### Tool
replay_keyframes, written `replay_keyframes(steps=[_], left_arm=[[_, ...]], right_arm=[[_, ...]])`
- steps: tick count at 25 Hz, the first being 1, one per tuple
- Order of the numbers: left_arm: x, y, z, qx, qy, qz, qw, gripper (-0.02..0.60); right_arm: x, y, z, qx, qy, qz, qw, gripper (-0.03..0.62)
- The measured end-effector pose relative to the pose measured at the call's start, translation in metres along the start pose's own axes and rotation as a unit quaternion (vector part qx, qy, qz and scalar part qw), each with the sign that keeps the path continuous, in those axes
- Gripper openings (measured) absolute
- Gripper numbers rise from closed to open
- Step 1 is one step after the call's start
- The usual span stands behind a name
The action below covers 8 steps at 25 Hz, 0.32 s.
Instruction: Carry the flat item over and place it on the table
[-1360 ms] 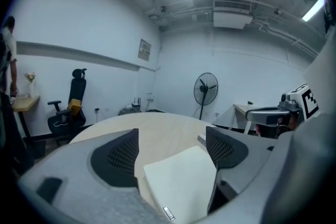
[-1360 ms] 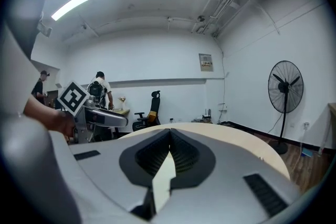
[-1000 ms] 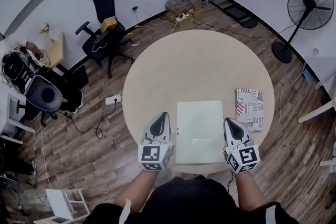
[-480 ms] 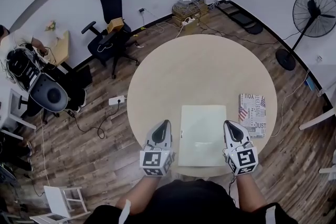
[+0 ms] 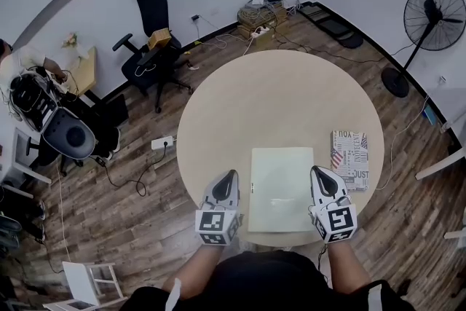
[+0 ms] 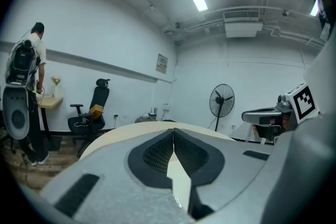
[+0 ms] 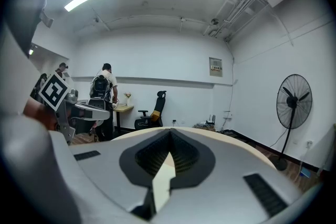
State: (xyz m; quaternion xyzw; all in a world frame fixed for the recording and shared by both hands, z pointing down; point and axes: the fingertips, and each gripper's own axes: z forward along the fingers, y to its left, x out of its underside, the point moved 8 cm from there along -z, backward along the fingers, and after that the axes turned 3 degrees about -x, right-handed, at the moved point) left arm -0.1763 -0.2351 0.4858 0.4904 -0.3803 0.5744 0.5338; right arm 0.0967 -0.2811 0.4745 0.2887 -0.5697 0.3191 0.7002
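Pale flat item (image 5: 280, 188) between both tongs (image 5: 230, 177) (image 5: 319, 172)

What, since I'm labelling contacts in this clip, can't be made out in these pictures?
Head view: whether the right gripper touches the pale flat rectangular panel; the gripper's own body covers that edge.
Left gripper view and right gripper view: the panel does not show at all; the grey jaw bodies fill the lower frame.
Head view: the print on the flag-print flat box is too small to read.
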Motion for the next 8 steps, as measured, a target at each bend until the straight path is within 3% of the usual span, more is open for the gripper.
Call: replay_keyframes(steps=[8], left_arm=[[0.0079, -0.004, 0.0024, 0.012, 0.016, -0.001, 0.9998, 0.008]], right_arm=[[-0.0005, -0.0008, -0.0019, 0.006, -0.002, -0.003, 1.0, -0.003]])
